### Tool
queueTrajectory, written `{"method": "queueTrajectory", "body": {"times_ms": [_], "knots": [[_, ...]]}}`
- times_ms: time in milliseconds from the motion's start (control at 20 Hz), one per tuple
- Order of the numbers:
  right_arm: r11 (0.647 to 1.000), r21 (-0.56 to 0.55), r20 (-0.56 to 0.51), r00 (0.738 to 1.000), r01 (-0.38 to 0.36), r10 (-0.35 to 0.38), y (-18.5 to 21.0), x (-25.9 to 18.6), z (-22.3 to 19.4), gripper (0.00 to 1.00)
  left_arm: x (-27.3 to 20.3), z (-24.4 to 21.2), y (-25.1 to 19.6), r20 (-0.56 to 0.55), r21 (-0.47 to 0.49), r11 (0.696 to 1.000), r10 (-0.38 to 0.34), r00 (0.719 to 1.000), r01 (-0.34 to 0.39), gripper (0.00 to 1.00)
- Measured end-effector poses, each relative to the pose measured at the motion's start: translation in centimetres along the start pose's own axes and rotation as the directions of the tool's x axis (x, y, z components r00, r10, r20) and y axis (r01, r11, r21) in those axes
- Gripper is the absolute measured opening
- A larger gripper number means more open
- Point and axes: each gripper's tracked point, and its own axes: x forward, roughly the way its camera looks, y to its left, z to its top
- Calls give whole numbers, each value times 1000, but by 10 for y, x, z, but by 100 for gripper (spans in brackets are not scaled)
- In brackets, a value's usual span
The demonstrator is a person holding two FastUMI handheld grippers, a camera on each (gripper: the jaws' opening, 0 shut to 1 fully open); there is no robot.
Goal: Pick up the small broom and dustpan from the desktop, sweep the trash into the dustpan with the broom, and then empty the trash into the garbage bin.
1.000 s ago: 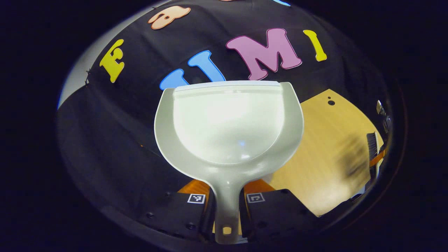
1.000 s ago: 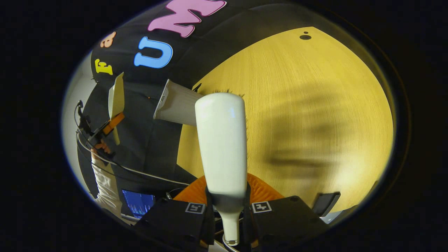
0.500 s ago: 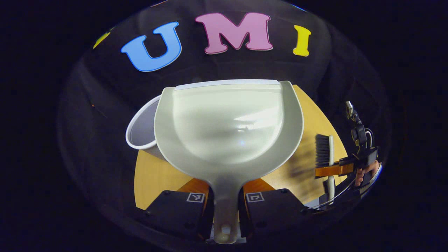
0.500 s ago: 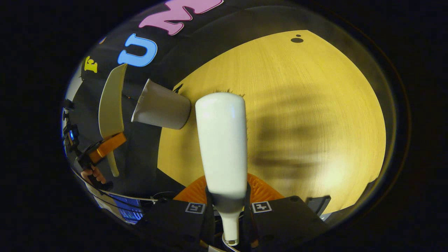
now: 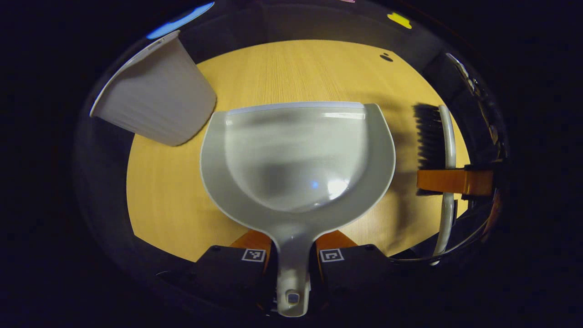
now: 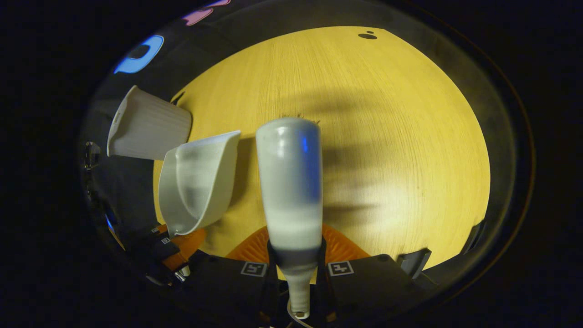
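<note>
A pale grey dustpan point(image 5: 296, 159) hangs over the wooden table point(image 5: 173, 191), its pan empty. My left gripper point(image 5: 294, 241) is shut on its handle. To the right of the pan is the small broom point(image 5: 444, 136), dark bristles facing the pan, with the right gripper point(image 5: 455, 181) across its handle. In the right gripper view the broom's white back point(image 6: 291, 182) stands upright over the table point(image 6: 401, 136), and my right gripper point(image 6: 296, 250) is shut on its neck. The dustpan point(image 6: 198, 182) tilts at the left, held by the left gripper point(image 6: 168, 246).
A white ribbed garbage bin point(image 5: 155, 102) stands at the table's far left corner, just beyond the dustpan's left rim; it is also at the upper left point(image 6: 148, 125). A small dark hole point(image 5: 386, 57) marks the table's far side. Black cloth surrounds the table.
The left gripper has swung the dustpan from facing the wall down over the table, past the bin. The dustpan now sits close beside the broom. The right gripper tilted slightly downward.
</note>
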Motion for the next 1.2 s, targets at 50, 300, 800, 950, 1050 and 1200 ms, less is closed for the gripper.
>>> {"method": "queueTrajectory", "body": {"times_ms": [50, 300, 800, 950, 1050, 1200], "knots": [[999, -8, -15, 999, 37, -38, -2, 5, -3, 34, 10, -2, -3, -15, -4, 1000, 1, 1000, -1, 27], [987, -7, -80, 984, 158, -158, -16, 30, -1, 35, 22, 9, -17, -36, -80, 997, -26, 999, 23, 27], [974, -38, -145, 963, 225, -228, -8, 46, 2, 40, 31, 6, -19, -93, -69, 997, -50, 994, 44, 29], [972, -27, -150, 960, 234, -236, -4, 45, 5, 49, 31, 5, -10, -101, -55, 998, -18, 995, 12, 29], [965, -44, -158, 952, 258, -262, -6, 48, 4, 76, 32, 5, 2, -102, -43, 999, 28, 994, -32, 64], [966, -63, -161, 952, 252, -259, 2, 47, -8, 100, 31, -10, -8, -136, -130, 990, -66, 989, 48, 82]]}}
